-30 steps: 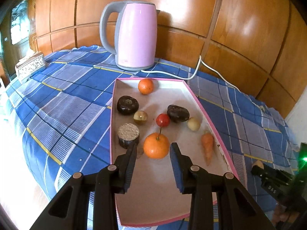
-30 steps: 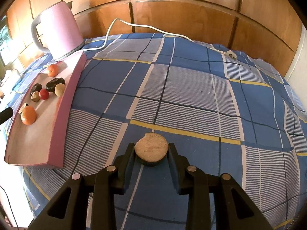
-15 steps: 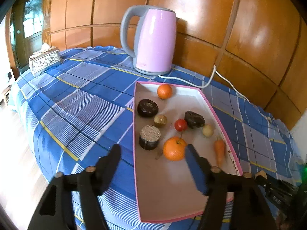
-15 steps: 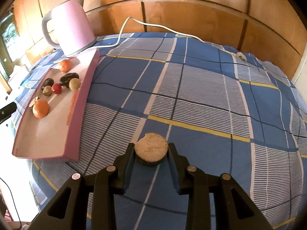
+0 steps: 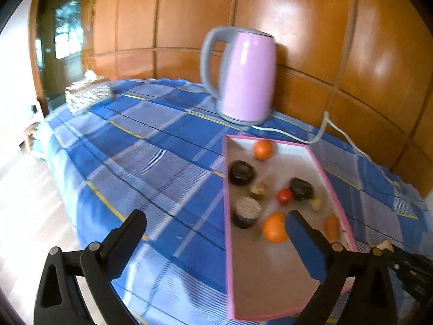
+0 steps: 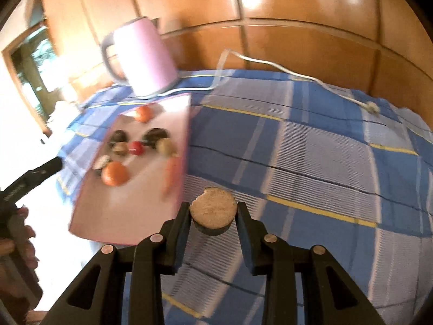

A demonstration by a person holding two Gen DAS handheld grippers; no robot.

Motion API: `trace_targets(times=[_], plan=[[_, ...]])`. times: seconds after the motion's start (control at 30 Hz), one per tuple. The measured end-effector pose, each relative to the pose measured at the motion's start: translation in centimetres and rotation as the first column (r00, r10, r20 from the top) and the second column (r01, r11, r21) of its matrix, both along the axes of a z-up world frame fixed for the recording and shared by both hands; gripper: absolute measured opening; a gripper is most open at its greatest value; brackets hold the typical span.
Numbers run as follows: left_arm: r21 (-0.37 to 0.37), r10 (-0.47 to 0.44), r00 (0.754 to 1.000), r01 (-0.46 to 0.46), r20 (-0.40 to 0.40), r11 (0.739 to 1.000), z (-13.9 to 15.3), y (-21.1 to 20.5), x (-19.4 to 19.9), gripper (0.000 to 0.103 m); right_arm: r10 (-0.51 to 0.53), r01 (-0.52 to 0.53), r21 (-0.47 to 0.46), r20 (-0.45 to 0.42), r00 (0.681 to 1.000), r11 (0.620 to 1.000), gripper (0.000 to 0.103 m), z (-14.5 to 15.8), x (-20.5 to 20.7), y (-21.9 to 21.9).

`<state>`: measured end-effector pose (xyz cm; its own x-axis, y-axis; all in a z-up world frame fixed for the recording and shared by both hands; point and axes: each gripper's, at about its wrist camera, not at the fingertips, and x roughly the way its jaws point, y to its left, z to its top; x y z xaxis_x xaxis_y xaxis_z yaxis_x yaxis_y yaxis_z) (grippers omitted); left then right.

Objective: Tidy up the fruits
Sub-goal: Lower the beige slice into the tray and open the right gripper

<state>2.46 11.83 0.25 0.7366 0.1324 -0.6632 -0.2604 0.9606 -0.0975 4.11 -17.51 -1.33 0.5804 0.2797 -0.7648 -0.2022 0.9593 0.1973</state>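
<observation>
Right gripper (image 6: 212,218) clamped on a round cut fruit slice (image 6: 212,208), tan face up, held above the blue plaid surface (image 6: 311,149); pink tray (image 6: 173,189) lies just left and slightly far of it, near corner close by, so the drop calls for a short move left; tray's long axis runs near to far. Left gripper (image 5: 213,226) has just been opening, jaws wide with nothing between them, its right finger over the tray beside the big orange (image 5: 274,227).

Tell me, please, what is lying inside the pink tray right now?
Inside the pink tray lie two oranges, a carrot, a red fruit and several dark or brownish pieces. The left claw's finger covers part of the floor.
</observation>
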Motion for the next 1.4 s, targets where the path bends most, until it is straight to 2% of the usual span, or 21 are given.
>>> trace_targets(times=[0.07,0.23,0.43,0.7,0.97,1.03,1.23,1.4], plan=[[0.018,0.025,1.0,-0.025,-0.003,1.0,0.1,0.7,-0.1,0.103,0.051,-0.051,0.01,-0.002,0.999,0.999,0.034,0.3,0.3,1.3],[-0.001,0.058,0.998,-0.058,0.0,0.998,-0.1,2.0,-0.5,0.103,0.165,-0.165,0.008,-0.014,0.986,0.986,0.034,0.5,1.7,5.2],[-0.006,0.05,0.999,-0.05,0.005,0.999,-0.4,1.7,-0.5,0.103,0.224,-0.225,-0.019,-0.027,0.974,0.974,0.034,-0.4,4.3,9.2],[0.013,0.017,1.0,-0.017,-0.019,1.0,-1.2,0.7,-0.4,0.103,0.197,-0.202,-0.088,-0.063,0.978,0.975,0.039,-2.8,6.9,11.4],[-0.004,0.03,0.999,-0.03,-0.02,1.0,-1.3,0.8,-0.3,0.103,0.204,-0.206,-0.077,-0.036,0.978,0.975,0.04,-2.3,4.8,10.1],[0.008,0.029,0.999,-0.029,-0.017,1.0,-1.1,0.6,-0.4,0.103,0.223,-0.226,-0.081,-0.037,0.974,0.971,0.025,-2.3,4.3,10.3],[0.021,0.02,1.0,-0.02,-0.001,1.0,-0.6,0.0,-0.8,0.103,0.233,-0.241,-0.134,-0.075,0.97,0.961,0.023,-3.7,5.8,12.0],[0.011,-0.007,1.0,0.007,0.005,1.0,-0.5,-0.7,-1.0,0.103,0.214,-0.22,-0.119,-0.055,0.975,0.968,0.023,-3.2,6.1,11.8]])
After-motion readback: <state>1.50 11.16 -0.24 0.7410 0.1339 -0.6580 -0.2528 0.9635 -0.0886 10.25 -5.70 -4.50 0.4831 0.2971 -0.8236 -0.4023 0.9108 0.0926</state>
